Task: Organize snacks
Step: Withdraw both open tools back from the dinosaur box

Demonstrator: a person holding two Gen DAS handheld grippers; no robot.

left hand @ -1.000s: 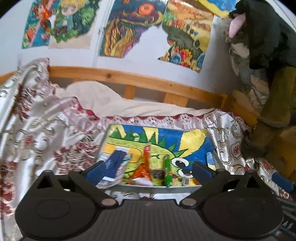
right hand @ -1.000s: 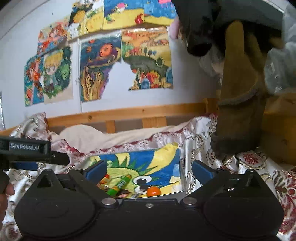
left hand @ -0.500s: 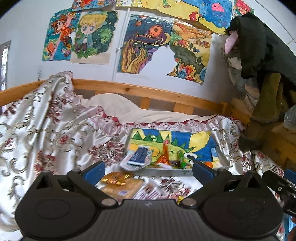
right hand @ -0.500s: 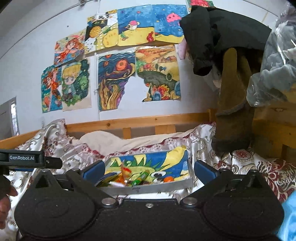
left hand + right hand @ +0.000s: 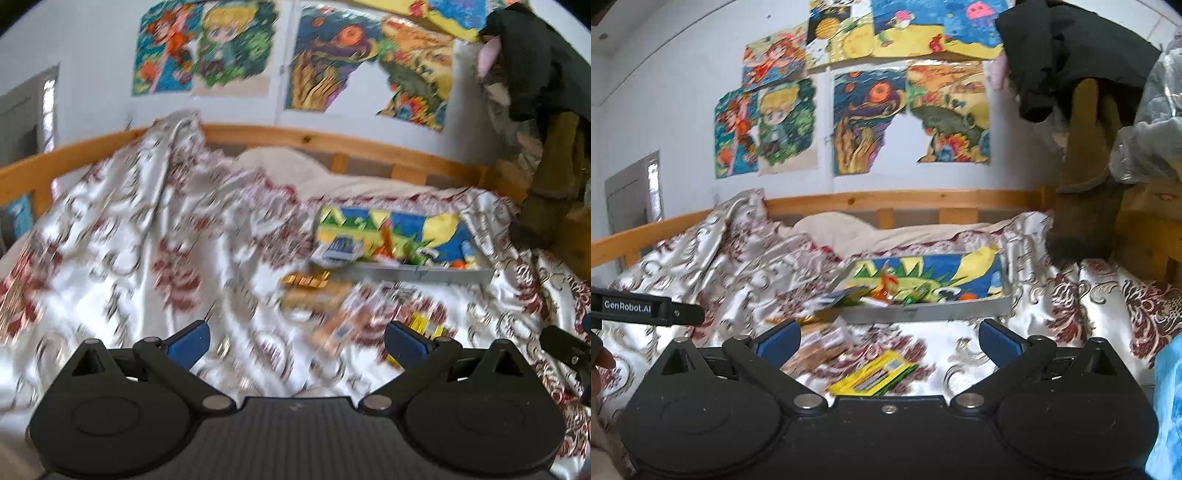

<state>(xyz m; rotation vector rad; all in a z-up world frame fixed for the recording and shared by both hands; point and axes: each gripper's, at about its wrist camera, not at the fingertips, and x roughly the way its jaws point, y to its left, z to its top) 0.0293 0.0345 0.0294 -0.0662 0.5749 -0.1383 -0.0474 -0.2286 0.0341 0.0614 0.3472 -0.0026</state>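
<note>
Left claw spread wide, nothing between its blue pads, held above the patterned bedspread. View badly smeared by motion. Ahead and a little to the right of it, a grey tray with a bright cartoon drawing on its floor, holding several snacks: a blue-and-white packet at the tray's left end, an orange wrapper near the middle, something green beside that, a small orange ball toward the right end. Between claw and tray, loose on the bedspread, a gold-foil pack, a tan biscuit pack touching it on the near side, an orange pack closer still, and a yellow packet just beside the right pad. Exact kinds too blurred to tell.

Right claw likewise spread wide and empty, above the same bedspread. Straight ahead, the tray, snacks heaped at its left half, orange ball toward the right. Nearer, between the pads, the yellow packet with green edging, flat on the cloth; left of it, the tan biscuit pack, partly behind the left pad. Far left, the black side of the other tool with white lettering, a fingertip below it. Beyond the bed, a wooden rail and drawings on the wall.
</note>
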